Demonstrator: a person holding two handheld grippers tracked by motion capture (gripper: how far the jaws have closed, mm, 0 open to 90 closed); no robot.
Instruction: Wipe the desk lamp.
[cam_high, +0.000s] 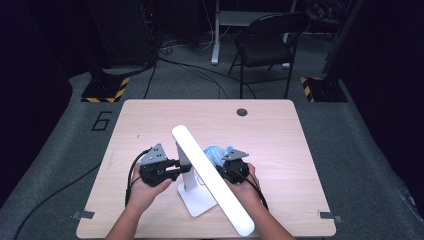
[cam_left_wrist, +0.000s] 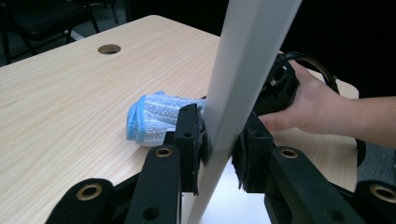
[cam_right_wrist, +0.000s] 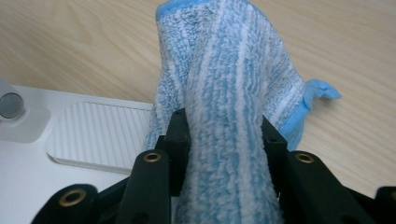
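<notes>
A white desk lamp stands near the table's front edge, its long light bar (cam_high: 210, 175) slanting over its flat base (cam_high: 197, 202). My left gripper (cam_high: 175, 167) is shut on the lamp's white upright (cam_left_wrist: 243, 70), with both pads (cam_left_wrist: 189, 135) pressed against its sides. A blue-and-white striped cloth (cam_high: 215, 152) lies bunched on the table just right of the upright. My right gripper (cam_high: 226, 164) is shut on this cloth (cam_right_wrist: 229, 70), which bulges up between the jaws. The lamp's base (cam_right_wrist: 56, 158), with a ribbed panel, lies just left of the right gripper (cam_right_wrist: 224, 135). The cloth (cam_left_wrist: 154, 116) lies behind the upright.
The wooden table (cam_high: 150, 120) has a round cable hole (cam_high: 242, 112) near its far edge. A black folding chair (cam_high: 267, 40) stands on the floor beyond the table. Cables trail from both grippers toward the front edge.
</notes>
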